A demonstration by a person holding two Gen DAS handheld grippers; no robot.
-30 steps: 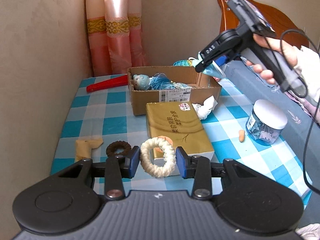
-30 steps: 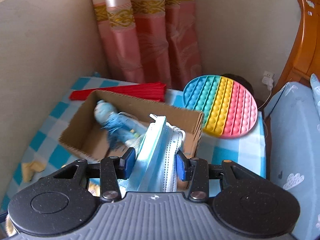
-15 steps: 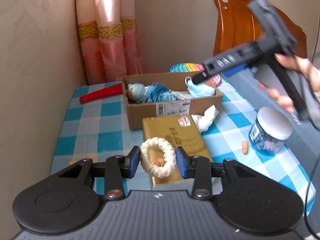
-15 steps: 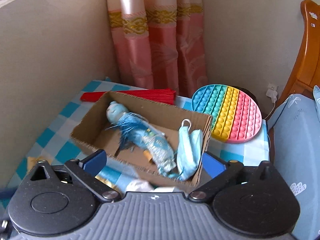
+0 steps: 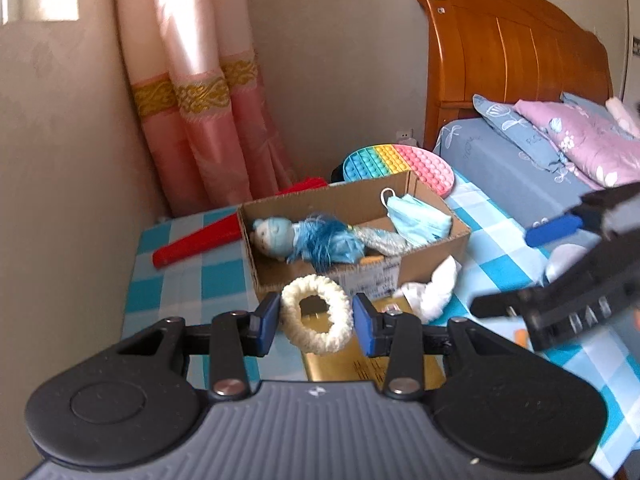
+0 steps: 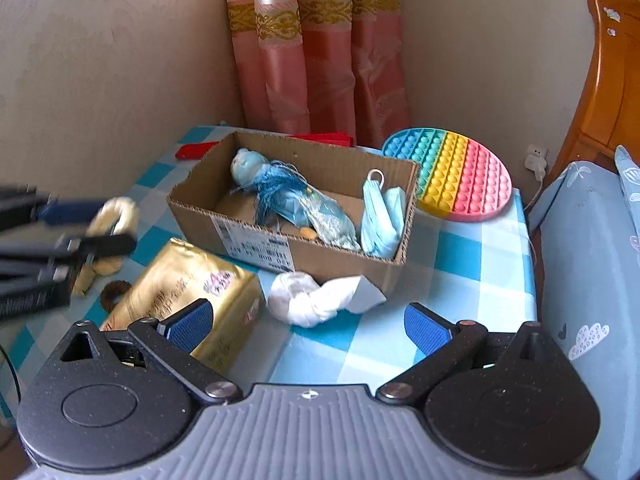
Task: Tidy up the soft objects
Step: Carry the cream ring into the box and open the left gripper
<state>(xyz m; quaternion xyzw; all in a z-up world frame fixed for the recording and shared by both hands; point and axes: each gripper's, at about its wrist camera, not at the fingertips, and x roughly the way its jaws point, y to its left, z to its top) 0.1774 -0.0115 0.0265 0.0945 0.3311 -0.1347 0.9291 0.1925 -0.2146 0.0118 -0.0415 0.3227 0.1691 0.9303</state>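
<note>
Blue-and-white checked cloth covers the table (image 6: 460, 256), which stands in a corner of beige walls with a pink curtain (image 6: 316, 60) hanging behind its far edge and a bed with a wooden headboard (image 5: 512, 52) along its right side. Near the far edge sits an open cardboard box (image 6: 256, 240); inside it lie a blue doll (image 6: 280, 196) with its head toward the left end and a folded light-blue face mask (image 6: 380, 216) at the right end. A round rainbow pop-it pad (image 6: 452, 176) lies at the far right corner, just beside the box, and a red folded fan (image 5: 200, 242) runs along the far edge behind it. Against the box's near wall rests a knotted white cloth (image 6: 316, 298), and left of that a gold packet (image 6: 180, 292) lies flat. The left gripper (image 5: 316, 322) pinches a cream fuzzy hair ring (image 5: 316, 318) between its blue pads, held above the gold packet just short of the box's near wall. The right gripper (image 6: 308, 322) has its jaws spread wide with nothing between them, hovering over the cloth in front of the box. Toward the left edge lie a dark brown hair tie (image 6: 114, 294) and what seems a tan scrap (image 6: 96, 270), blurred behind the other tool.
</note>
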